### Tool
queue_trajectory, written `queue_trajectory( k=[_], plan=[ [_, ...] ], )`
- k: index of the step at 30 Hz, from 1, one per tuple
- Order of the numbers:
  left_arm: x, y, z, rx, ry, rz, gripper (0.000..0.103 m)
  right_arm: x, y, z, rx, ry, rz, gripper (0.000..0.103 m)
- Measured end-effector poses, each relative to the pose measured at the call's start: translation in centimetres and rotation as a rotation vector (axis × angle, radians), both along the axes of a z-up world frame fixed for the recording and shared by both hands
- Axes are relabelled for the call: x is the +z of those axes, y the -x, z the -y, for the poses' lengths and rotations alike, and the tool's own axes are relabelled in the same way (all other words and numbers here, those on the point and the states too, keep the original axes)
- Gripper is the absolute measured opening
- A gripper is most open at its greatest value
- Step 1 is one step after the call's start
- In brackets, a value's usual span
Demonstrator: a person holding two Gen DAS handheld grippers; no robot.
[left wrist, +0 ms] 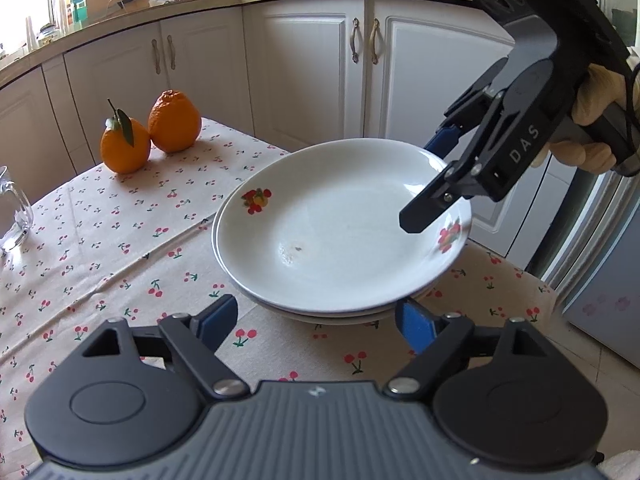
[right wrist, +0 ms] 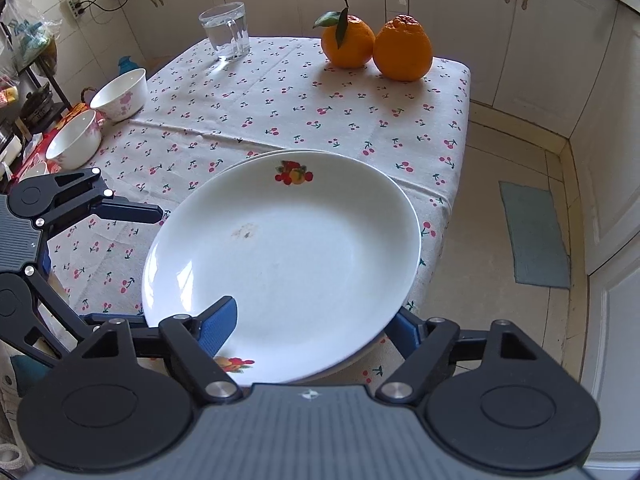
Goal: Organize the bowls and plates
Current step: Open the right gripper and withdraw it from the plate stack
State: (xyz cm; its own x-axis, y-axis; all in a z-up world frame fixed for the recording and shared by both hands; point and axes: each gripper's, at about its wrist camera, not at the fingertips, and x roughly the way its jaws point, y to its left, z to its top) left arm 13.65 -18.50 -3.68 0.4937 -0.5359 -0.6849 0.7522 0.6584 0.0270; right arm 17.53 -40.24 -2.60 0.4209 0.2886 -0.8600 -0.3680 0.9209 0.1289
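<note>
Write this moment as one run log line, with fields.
top plate: on plate stack | right gripper: open, straddling its rim | left gripper: open, beside stack | bowls: unstacked

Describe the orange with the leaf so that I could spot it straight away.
On the table with the cherry-print cloth, look to the far corner, beyond the stacked white plates. Two oranges sit there, touching. The one you want is nearer the glass mug and keeps a stalk with a green leaf; its neighbour has a bumpy, leafless top.

Glossy white glazed plates (right wrist: 288,256) with fruit prints, matt cherry-print cloth (right wrist: 280,92) over the counter, clear glass mug (right wrist: 226,32), dimpled orange peel (right wrist: 404,50), matt black plastic fingers (left wrist: 424,212)
</note>
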Motion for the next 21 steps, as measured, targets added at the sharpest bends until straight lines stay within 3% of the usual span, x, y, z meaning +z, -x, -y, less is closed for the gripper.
queue_trajectory(
  k=[21],
  plan=[
    [-0.1, 0.2, -0.2, -0.023, 0.006, 0.01, 0.086, -0.3, 1.1, -0.1, -0.039, 0.019, -0.02, 0.085]
  ],
)
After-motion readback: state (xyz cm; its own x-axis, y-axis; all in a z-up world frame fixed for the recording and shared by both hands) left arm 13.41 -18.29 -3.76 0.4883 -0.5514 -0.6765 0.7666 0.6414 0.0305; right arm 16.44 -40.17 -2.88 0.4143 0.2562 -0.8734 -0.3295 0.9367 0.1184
